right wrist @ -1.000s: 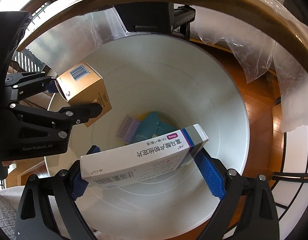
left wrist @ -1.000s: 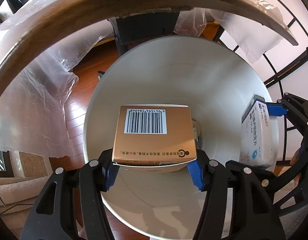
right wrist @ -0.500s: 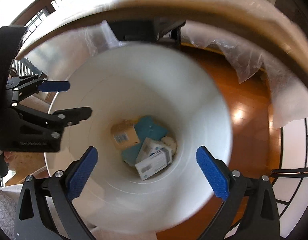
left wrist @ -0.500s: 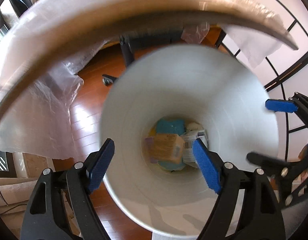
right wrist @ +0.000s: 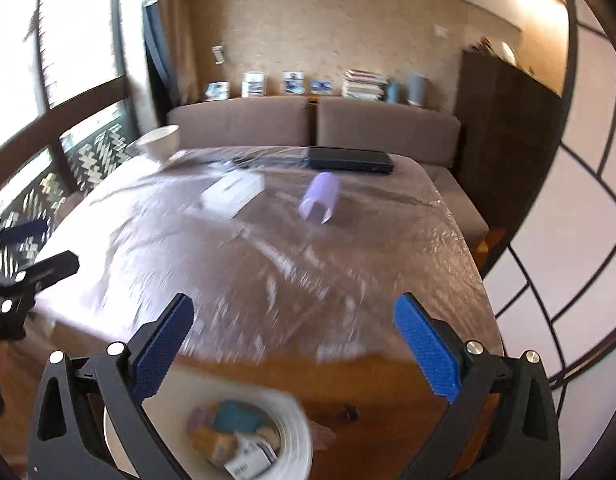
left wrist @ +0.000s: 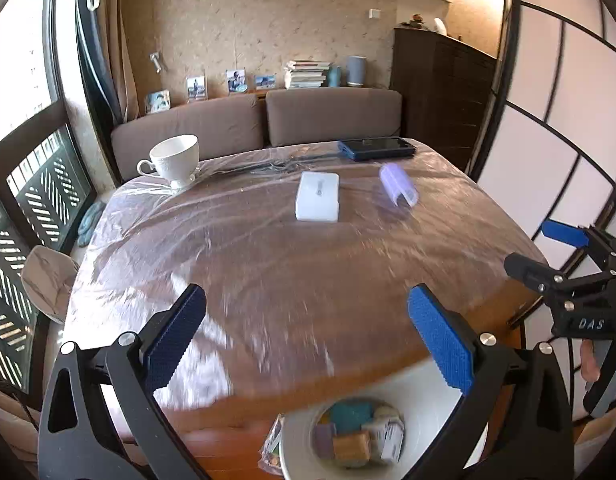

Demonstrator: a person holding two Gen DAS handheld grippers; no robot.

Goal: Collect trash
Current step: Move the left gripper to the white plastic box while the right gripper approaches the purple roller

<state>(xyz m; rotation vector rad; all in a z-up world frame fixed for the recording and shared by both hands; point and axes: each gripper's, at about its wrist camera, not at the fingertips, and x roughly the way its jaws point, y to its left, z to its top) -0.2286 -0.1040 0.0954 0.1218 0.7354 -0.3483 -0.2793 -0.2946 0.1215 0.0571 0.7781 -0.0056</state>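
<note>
My left gripper (left wrist: 306, 296) hangs above the near edge of the plastic-covered table (left wrist: 268, 272); its jaws are opening and nothing is between them. My right gripper (right wrist: 294, 302) is open and empty beside it. Below the table edge stands the white bin (left wrist: 423, 392), with a tan box (left wrist: 351, 448), a white medicine box (left wrist: 391, 440) and teal pieces in its bottom. Far across the table lie a flat white box (left wrist: 317, 202) and a curved lilac plastic piece (left wrist: 397, 188). The right wrist view shows the bin (right wrist: 300, 432), the white box (right wrist: 232, 192) and the lilac piece (right wrist: 319, 198).
A white teacup on a saucer (left wrist: 176, 160) stands at the table's far left. A dark flat case (left wrist: 375, 148) lies at the far edge. A brown sofa (left wrist: 331, 116) runs behind the table, with a dark cabinet (left wrist: 439, 92) to its right. Windows are on the left.
Both grippers let go of their boxes, which dropped into the bin. Both then rose out of the bin and tilted up, so the table top came into view.
</note>
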